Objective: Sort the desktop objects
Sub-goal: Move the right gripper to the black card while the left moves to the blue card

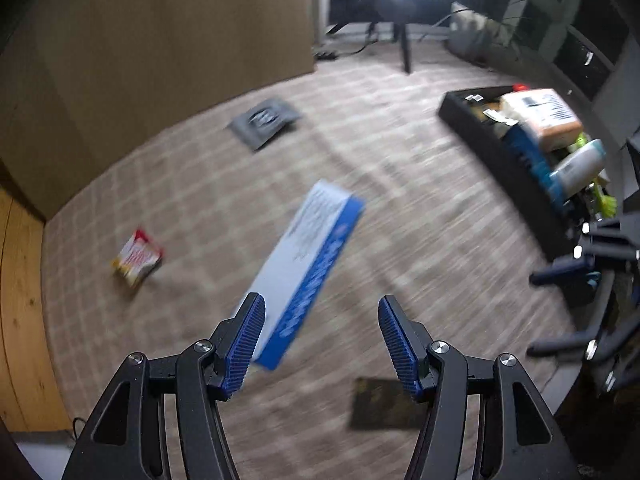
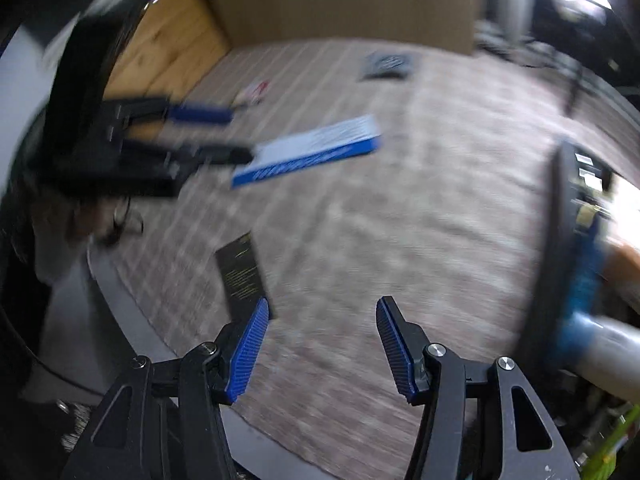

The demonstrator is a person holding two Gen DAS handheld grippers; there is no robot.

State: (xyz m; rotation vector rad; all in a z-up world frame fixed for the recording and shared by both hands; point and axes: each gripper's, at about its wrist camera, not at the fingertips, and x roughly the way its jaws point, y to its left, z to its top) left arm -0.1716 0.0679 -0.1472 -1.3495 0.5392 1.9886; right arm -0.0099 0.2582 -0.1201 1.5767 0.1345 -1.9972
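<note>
A: From lower left, what lies on the checked beige table [image 1: 400,208]?

B: One red-and-yellow snack packet [image 1: 137,258], one grey flat pouch [image 1: 265,122], one long blue-and-white carton [image 1: 304,276], one small dark card [image 1: 374,404], one black tray [image 1: 492,152] of sorted items at right.

A: Which gripper is nearer the carton?

B: The left gripper [image 1: 322,344], jaws apart and empty. The carton sits just ahead, its long axis running from lower left to upper right. The right gripper [image 2: 320,350], also apart and empty, is further away.
</note>
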